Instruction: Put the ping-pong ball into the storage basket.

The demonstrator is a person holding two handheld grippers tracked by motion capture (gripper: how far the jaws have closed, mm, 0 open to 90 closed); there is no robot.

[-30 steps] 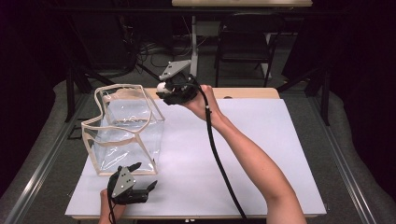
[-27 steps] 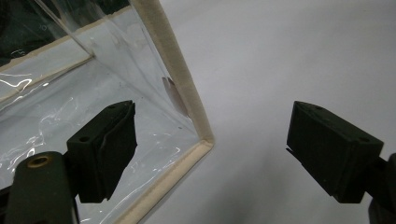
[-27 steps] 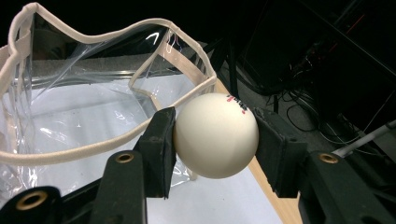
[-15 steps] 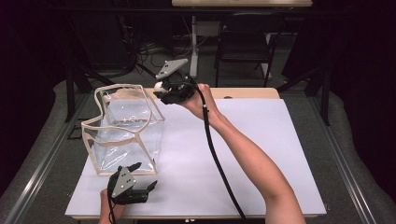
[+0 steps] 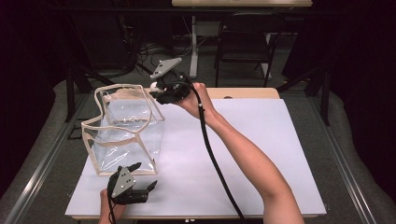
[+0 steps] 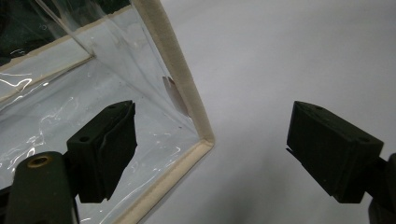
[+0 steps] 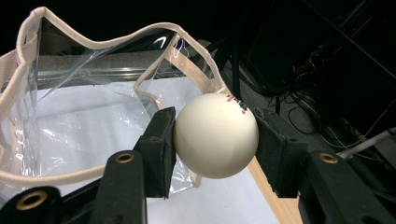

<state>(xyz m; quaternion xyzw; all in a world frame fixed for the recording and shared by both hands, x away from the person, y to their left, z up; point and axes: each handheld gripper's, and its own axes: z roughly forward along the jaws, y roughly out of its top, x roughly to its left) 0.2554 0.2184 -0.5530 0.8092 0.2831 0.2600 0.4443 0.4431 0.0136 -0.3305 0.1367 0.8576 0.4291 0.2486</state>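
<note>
Right gripper (image 7: 215, 135): closed on the white ball (image 7: 215, 135), one pad pressing each side; in the high view it hangs at the far corner of the clear bag (image 5: 126, 135)
Left gripper (image 6: 210, 154): jaws wide apart and holding nothing, low on the white table (image 5: 243, 154) just beside the bag's near bottom corner
White ball: a smooth sphere with small red and dark print near the top, clamped across its middle, raised by the bag's far rim
Clear bag: a transparent, box-shaped pouch with cream edging (image 6: 180, 79), standing upright with its mouth open and its rim wavy
Step in hand (judged): carrying the ball over the opening to drop it inside
Doing it well (judged): bring the ball fully inside the rim line before opening; keep the jaws off the floppy edging; release low so the ball does not bounce out; the left gripper may steady the near corner
</note>
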